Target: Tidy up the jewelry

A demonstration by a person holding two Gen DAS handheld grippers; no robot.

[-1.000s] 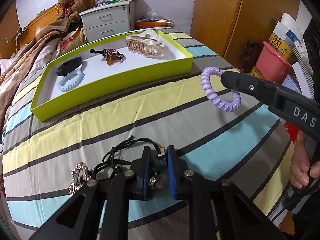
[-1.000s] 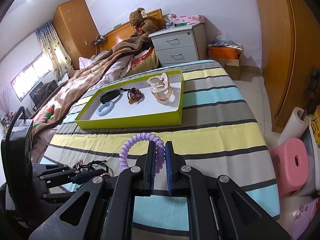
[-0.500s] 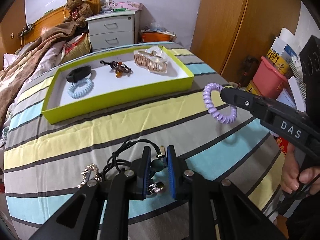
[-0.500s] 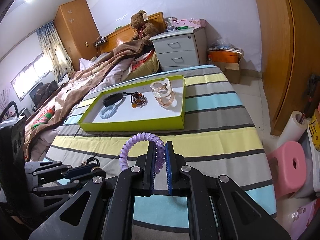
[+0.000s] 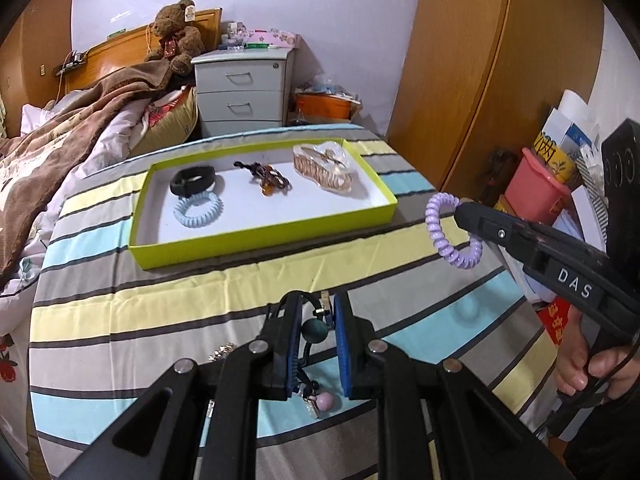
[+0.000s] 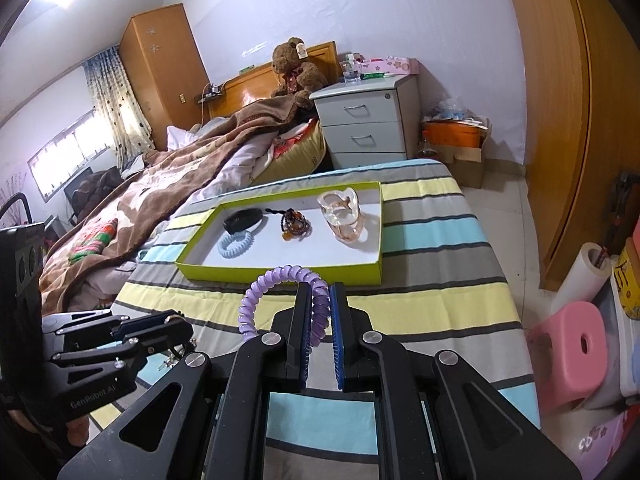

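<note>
My right tongs (image 6: pixel 318 312) are clamped on one side of the purple spiral hair tie (image 6: pixel 276 292), which stands up free in the air, just short of the green tray's (image 6: pixel 280 274) near wall. My left tongs (image 5: pixel 314 320) hold a black-corded charm bracelet (image 5: pixel 313 330) lifted off the striped bedspread (image 5: pixel 160 280); the jaws look nearly closed with a dark bead between them, though I cannot be sure how firmly the cord is pinched. To set the tie down well, I would carry it over the near wall, clear of the rim, and lower it onto bare white floor beside the pale blue spiral tie (image 6: pixel 236 245), away from the clear claw clip (image 6: pixel 343 216). Release low, so the coil doesn't bounce out.
</note>
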